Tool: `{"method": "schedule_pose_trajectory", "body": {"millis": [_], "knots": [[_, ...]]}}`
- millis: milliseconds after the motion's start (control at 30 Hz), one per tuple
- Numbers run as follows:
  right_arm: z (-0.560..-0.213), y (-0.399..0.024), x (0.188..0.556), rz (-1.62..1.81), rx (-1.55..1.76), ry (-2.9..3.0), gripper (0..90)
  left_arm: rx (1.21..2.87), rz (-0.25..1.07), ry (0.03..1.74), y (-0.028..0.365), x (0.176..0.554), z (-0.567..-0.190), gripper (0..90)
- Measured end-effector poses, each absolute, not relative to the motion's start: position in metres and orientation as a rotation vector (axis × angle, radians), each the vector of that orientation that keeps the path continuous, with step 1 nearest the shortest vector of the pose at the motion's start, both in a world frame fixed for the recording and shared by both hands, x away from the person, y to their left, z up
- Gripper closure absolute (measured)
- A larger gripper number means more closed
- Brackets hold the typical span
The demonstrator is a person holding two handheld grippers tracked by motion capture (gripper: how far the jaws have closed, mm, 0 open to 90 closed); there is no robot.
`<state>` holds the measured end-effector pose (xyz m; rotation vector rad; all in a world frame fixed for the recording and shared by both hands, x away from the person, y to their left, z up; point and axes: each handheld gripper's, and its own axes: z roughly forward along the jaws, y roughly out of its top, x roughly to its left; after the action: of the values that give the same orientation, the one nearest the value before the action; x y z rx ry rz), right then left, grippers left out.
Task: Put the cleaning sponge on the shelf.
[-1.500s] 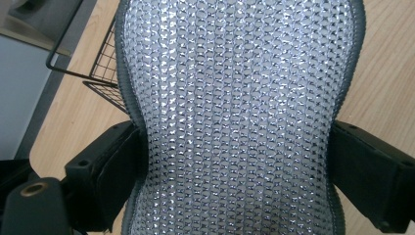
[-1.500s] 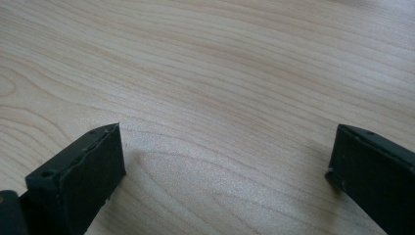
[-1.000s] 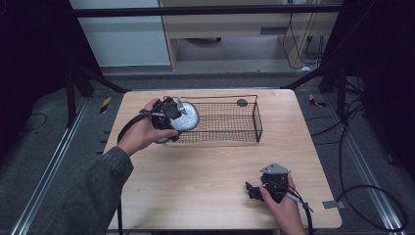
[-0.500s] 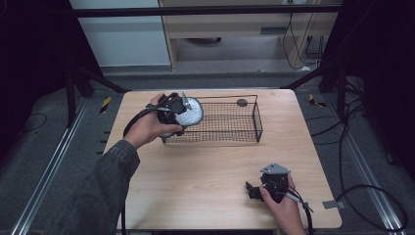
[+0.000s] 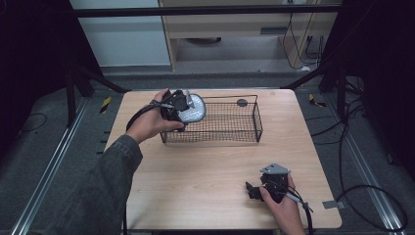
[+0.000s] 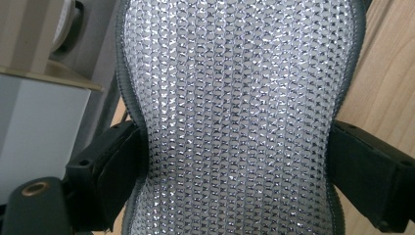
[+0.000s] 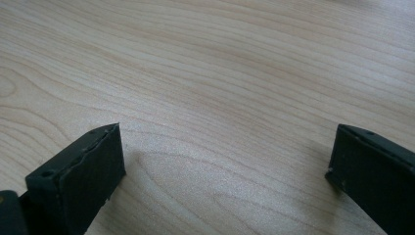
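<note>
Two grippers are in play. Your left gripper (image 5: 188, 105) is clenched on a silvery mesh pad (image 5: 194, 108), a round, soft-looking piece with a dark sewn rim, and holds it in the air over the left end of the black wire basket (image 5: 247, 131). In the left gripper view both fingers (image 6: 110, 169) press into the pad's edges (image 6: 240, 117) and pinch it into a waist, so the grip is on a yielding thing rather than a rigid one. Your right gripper (image 5: 254, 190) rests at the near right of the wooden table (image 5: 195, 196), well apart from the basket, with its jaws spread wide and nothing between them; in the right gripper view bare wood (image 7: 220, 88) lies ahead of them.

Likely faults from here:
- Snagging. The pad hangs close to the basket's left wall; lower it without clearing the top wire and its rim may catch and fold over the edge.
- Slipping. A squeezed, springy pad can creep out of the pads if you tilt the wrist sharply.
- Dragging the basket. It looks light and nothing steadies it; a push against its wall would probably slide it.
- Early release. Let go while the pad overhangs the wall and it may drop outside, onto the table.

A small dark disc (image 5: 242, 102) lies beyond the basket, clear of the work.
</note>
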<state>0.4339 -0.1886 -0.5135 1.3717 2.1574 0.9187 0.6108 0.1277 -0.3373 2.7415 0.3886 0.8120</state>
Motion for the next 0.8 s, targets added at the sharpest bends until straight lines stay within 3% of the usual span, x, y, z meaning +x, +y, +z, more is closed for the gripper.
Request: {"method": "schedule_pose_trajectory", "body": {"millis": [800], "knots": [[-0.514, -0.189, 0.433, 0.915, 1.365, 2.155, 0.5, 2.733, 0.817, 0.328, 0.119, 0.637, -0.356, 9.1]]}}
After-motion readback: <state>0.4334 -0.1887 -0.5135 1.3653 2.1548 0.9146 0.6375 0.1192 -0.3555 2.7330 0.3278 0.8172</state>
